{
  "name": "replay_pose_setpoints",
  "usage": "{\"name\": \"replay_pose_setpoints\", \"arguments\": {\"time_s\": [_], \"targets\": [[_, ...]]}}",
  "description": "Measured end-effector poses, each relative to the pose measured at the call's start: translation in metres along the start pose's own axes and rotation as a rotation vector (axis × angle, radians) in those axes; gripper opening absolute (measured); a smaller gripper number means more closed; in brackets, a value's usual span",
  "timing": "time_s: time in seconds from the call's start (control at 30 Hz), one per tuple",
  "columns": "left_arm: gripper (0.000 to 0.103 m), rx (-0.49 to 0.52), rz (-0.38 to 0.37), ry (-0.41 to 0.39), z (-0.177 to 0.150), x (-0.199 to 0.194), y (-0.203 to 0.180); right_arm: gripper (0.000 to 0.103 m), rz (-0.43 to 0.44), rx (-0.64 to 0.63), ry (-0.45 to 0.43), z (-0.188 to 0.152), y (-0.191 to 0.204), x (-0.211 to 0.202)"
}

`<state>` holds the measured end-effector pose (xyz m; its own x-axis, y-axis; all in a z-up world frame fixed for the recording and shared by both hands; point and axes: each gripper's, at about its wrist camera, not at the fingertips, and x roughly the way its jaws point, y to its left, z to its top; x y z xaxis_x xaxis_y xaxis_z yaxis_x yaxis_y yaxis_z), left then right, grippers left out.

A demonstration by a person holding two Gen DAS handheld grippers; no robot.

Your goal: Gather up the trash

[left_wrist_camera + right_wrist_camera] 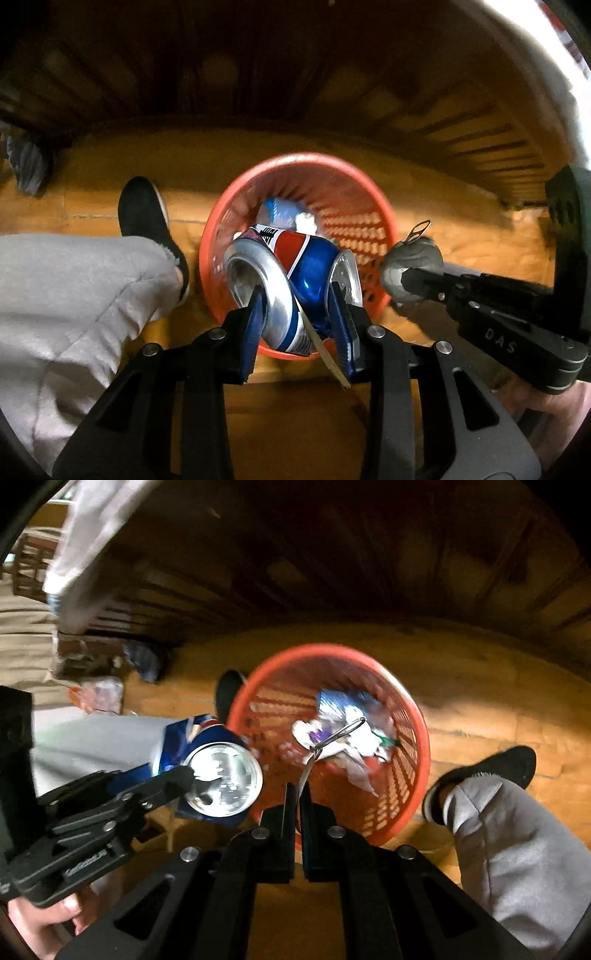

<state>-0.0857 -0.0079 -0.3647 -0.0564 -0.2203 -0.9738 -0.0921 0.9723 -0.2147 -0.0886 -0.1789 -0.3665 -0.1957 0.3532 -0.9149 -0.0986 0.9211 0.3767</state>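
Right wrist view: both grippers over the red basket

The right gripper, jaws closed, pinches a thin metal strip above the basket, which holds crumpled wrappers. At left, the left gripper grips a dented can beside the basket rim. A black shoe stands on the wooden floor.

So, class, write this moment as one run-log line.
left hand-held gripper: grips crushed can | right hand-held gripper: shut on pull tab | both above red basket
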Motion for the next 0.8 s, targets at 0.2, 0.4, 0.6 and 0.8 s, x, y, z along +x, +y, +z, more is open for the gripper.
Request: {"name": "replay_pose_setpoints", "arguments": {"time_s": [0.2, 0.4, 0.6, 0.8], "targets": [[0.038, 0.064, 0.095, 0.020, 0.000, 0.024, -0.003, 0.011, -0.055, 0.004, 0.024, 0.012, -0.010, 0.040], [0.064, 0.029, 0.085, -0.023, 0.005, 0.007, 0.001, 0.073, -0.139, 0.010, -0.038, 0.014, -0.013, 0.025], [0.071, 0.067, 0.083, -0.152, 0.013, -0.054, -0.010, 0.075, -0.177, -0.010, -0.184, 0.013, 0.001, -0.044], [0.087, 0.144, 0.103, -0.385, 0.011, -0.161, -0.029, 0.096, -0.123, -0.030, -0.484, -0.004, 0.027, -0.172]]}}
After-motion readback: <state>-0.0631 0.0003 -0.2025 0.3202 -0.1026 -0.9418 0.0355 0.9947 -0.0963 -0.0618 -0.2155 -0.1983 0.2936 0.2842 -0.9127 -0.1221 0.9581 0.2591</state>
